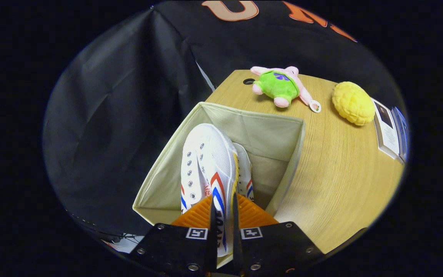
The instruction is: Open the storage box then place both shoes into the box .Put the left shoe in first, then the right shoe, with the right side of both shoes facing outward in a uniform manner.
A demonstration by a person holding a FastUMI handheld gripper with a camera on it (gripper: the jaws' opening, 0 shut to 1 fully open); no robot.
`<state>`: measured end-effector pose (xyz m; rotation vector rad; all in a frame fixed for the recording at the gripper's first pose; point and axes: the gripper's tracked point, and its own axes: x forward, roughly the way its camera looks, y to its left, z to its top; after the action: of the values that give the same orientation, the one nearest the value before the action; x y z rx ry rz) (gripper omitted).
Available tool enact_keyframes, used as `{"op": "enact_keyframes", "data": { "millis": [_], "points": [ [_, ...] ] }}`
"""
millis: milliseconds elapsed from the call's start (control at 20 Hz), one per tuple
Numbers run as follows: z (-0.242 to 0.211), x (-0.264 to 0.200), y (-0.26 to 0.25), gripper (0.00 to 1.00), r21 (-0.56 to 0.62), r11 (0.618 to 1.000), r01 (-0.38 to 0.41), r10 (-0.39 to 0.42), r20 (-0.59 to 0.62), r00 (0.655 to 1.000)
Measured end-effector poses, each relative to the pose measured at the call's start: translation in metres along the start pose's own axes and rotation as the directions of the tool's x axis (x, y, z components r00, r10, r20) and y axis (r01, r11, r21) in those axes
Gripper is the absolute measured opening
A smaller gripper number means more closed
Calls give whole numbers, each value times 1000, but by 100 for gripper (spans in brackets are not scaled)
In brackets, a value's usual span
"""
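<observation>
A beige fabric storage box (275,134) stands open at the left edge of the wooden table (337,173). My gripper (223,213) is shut on a white canvas shoe (210,157) with red and blue stripes, its side wall pinched between the fingers. The shoe lies on its side over the box opening, toe pointing away from me. A second white shoe (246,169) with matching stripes sits lower in the box, just to the right of the held one and partly hidden behind it.
Beyond the box lie a pink and green plush toy (281,86) and a yellow bumpy ball (353,103). A booklet (387,130) rests at the table's right edge. A cable hole (248,81) marks the far corner. Black cloth hangs left of the box.
</observation>
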<state>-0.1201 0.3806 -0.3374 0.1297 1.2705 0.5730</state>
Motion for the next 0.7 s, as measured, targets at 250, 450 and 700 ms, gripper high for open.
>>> {"op": "enact_keyframes", "data": {
  "millis": [250, 450, 700],
  "points": [
    [13, -12, 8, 36, 73, 989, -128, 124, 56, 991],
    [32, -33, -10, 63, 46, 990, -131, 123, 147, 981],
    [48, -71, -52, 83, 60, 995, -78, 58, 280, 958]
  ]
}}
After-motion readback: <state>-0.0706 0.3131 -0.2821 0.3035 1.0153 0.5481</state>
